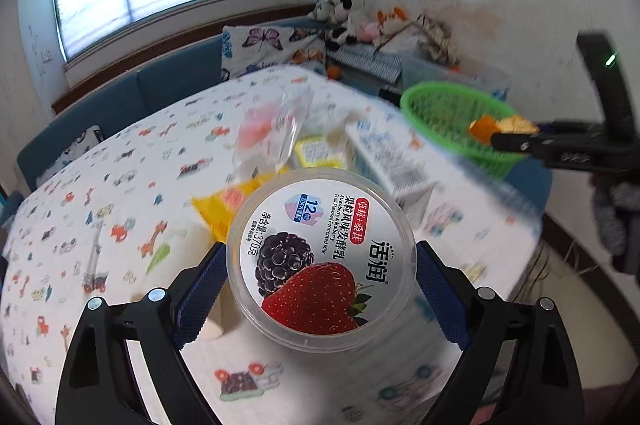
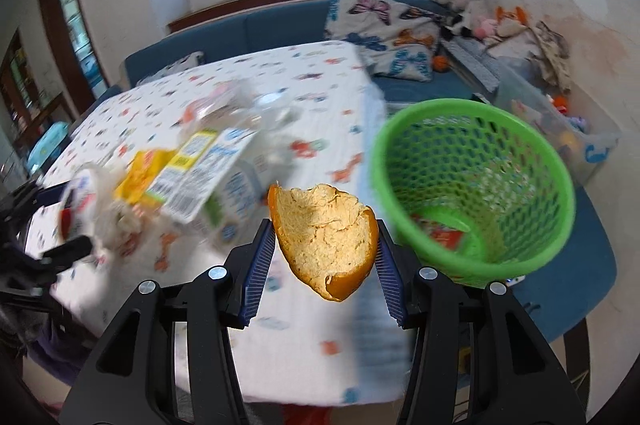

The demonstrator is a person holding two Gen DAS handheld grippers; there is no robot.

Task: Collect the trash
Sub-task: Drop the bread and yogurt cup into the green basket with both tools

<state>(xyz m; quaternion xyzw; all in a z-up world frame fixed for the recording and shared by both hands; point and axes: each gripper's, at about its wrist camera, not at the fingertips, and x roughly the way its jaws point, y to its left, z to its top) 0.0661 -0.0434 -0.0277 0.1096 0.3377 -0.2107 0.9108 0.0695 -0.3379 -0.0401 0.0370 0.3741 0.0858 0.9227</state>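
Orange peel (image 2: 326, 239) pinched in the right gripper (image 2: 325, 245), green basket (image 2: 472, 185) just ahead-right, while the left gripper (image 1: 320, 265) clamps the yogurt cup (image 1: 320, 261).

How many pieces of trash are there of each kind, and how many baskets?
Yogurt cup, held in the left gripper: 1
Orange peel, held in the right gripper: 1
Milk carton: 1
Yellow packet: 1
Clear plastic wrapper: 1
Green basket: 1
Total: 5 pieces of trash that I can make out, plus 1 basket.
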